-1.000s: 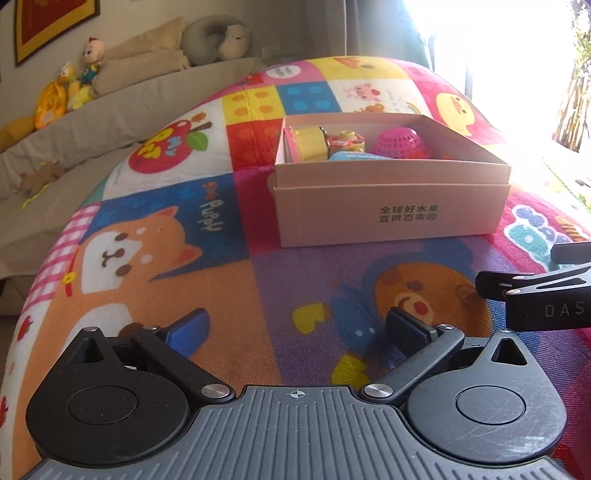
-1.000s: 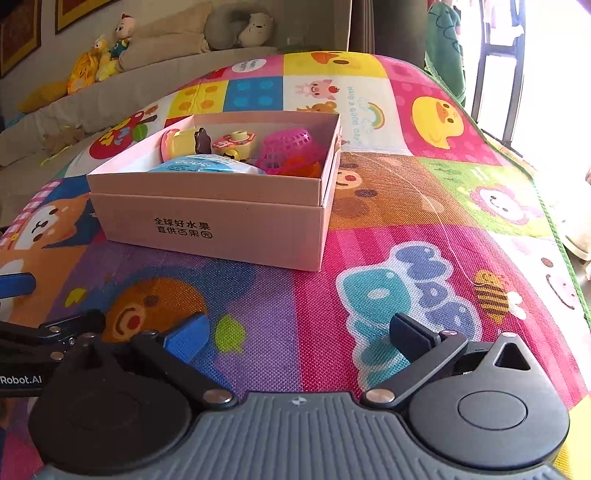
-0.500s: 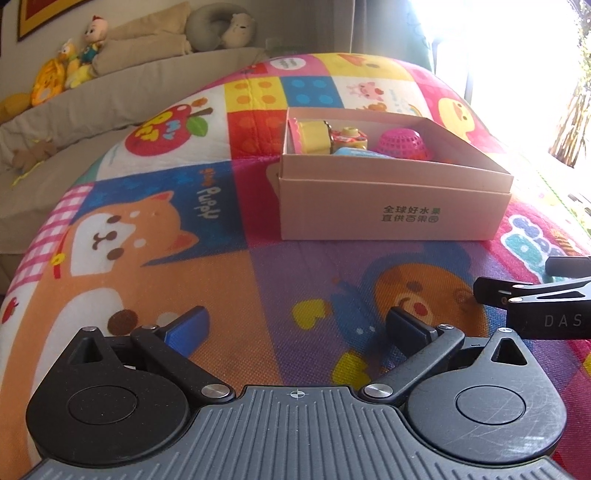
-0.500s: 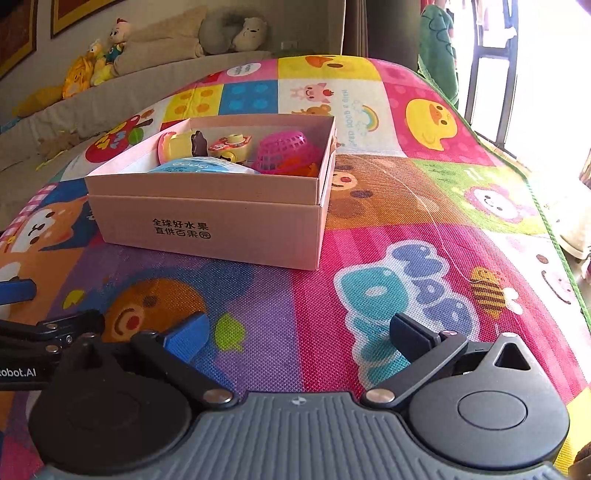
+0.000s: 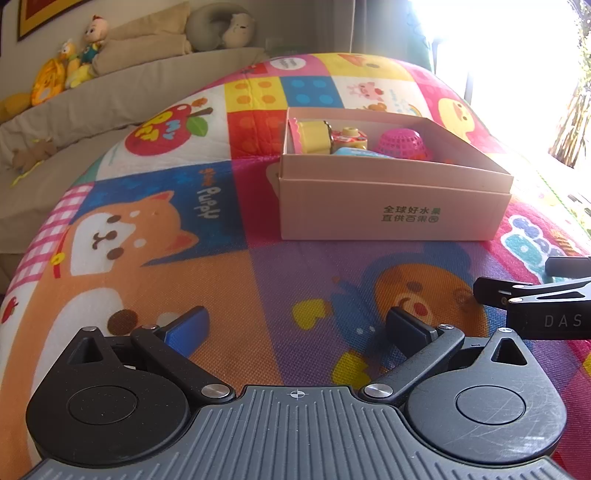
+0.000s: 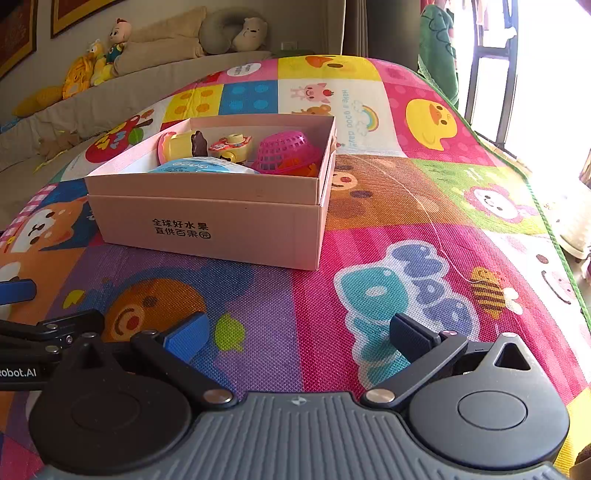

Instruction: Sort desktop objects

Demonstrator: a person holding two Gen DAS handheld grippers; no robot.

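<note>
A pink cardboard box (image 5: 391, 210) (image 6: 221, 225) stands on the colourful play mat (image 5: 229, 280) (image 6: 369, 258). It holds a pink mesh basket (image 5: 402, 142) (image 6: 284, 151), a yellow cup-like toy (image 5: 312, 136) (image 6: 177, 146), a small yellow-and-red toy (image 5: 349, 136) (image 6: 232, 146) and a light blue packet (image 6: 199, 166). My left gripper (image 5: 295, 328) is open and empty, low over the mat in front of the box. My right gripper (image 6: 297, 334) is open and empty, beside it to the right; it also shows at the right edge of the left wrist view (image 5: 535, 299).
A beige sofa (image 5: 110, 92) with plush toys (image 5: 70, 70) and a neck pillow (image 5: 221, 26) runs along the back left. A bright window (image 5: 517, 74) and balcony rail (image 6: 495, 74) lie to the right. The mat's green edge (image 6: 546, 229) falls off at right.
Both grippers have drifted slightly, with the box shifting a little in each view. Both stay open and empty.
</note>
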